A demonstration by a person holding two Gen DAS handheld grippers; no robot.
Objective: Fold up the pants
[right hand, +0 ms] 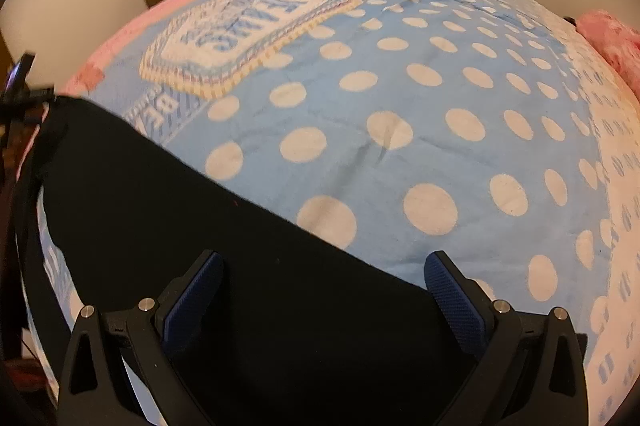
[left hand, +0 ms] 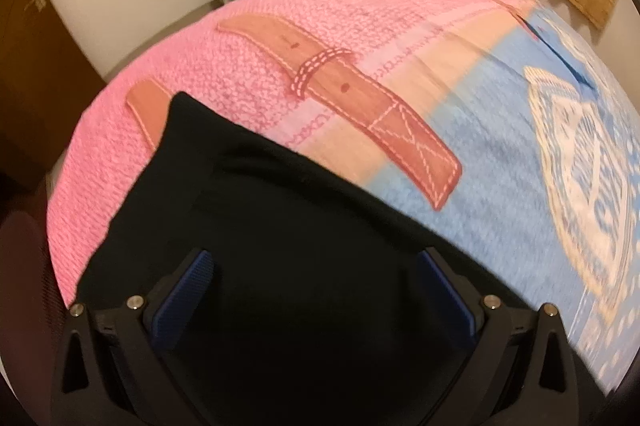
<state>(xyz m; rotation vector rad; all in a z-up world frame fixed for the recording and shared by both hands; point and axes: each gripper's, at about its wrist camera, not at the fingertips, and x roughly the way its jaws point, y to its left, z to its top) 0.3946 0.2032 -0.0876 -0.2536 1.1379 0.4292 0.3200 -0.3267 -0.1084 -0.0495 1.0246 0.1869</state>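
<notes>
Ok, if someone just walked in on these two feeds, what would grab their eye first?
Probably the black fabric pants, a dark mass spread across the near part of the bed and filling the lower half of both views. Around them lies the loud pink and blue bedspread, with white polka dots on blue in the right view and a printed brown belt strap on pink in the left. The open left claw and right claw frame the cloth.

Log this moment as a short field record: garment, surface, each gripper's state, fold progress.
garment: black pants, spread flat
surface: bedspread, pink and blue, white dots
left gripper: open, jaws wide, over the pants, nothing clamped
right gripper: open, jaws wide, at the pants' edge
fold progress: cannot tell; the dark cloth shows no clear fold line
</notes>
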